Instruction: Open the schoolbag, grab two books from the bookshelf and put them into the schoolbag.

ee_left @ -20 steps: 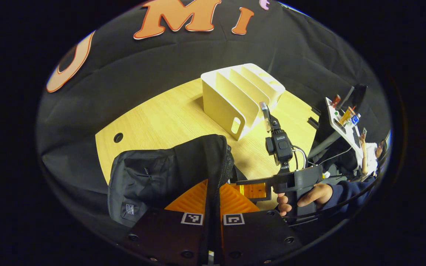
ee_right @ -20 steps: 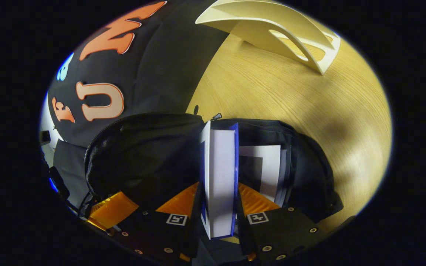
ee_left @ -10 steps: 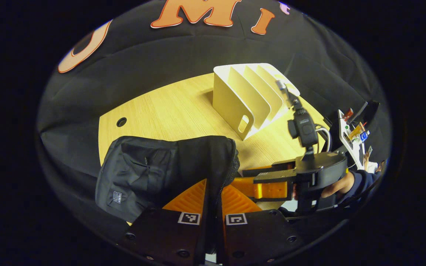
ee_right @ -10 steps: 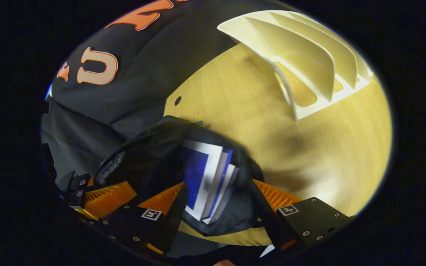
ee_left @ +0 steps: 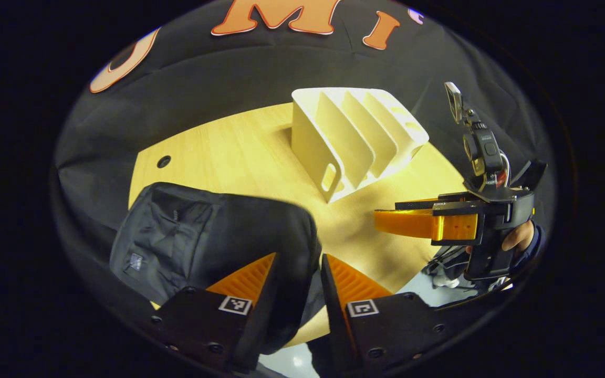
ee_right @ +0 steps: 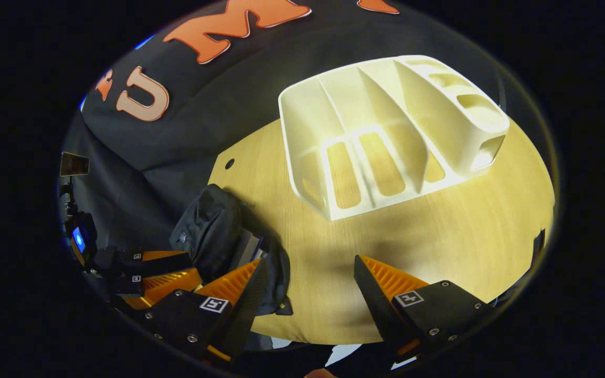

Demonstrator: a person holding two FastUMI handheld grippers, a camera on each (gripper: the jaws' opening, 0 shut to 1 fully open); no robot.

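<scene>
Left tongs [ee_left: 297, 273]: fingers parted, the black schoolbag's [ee_left: 213, 236] edge lying loosely between them; contact with either finger cannot be confirmed. The schoolbag rests on the wooden bench [ee_left: 239, 152] near its front-left edge. Right tongs [ee_right: 308, 278]: wide open, holding nothing, raised above the bench. In the right gripper view, page edges of what appear to be the books [ee_right: 247, 247] show at the schoolbag's mouth. The white bookshelf [ee_right: 386, 131] stands well apart, its slots vacant
</scene>
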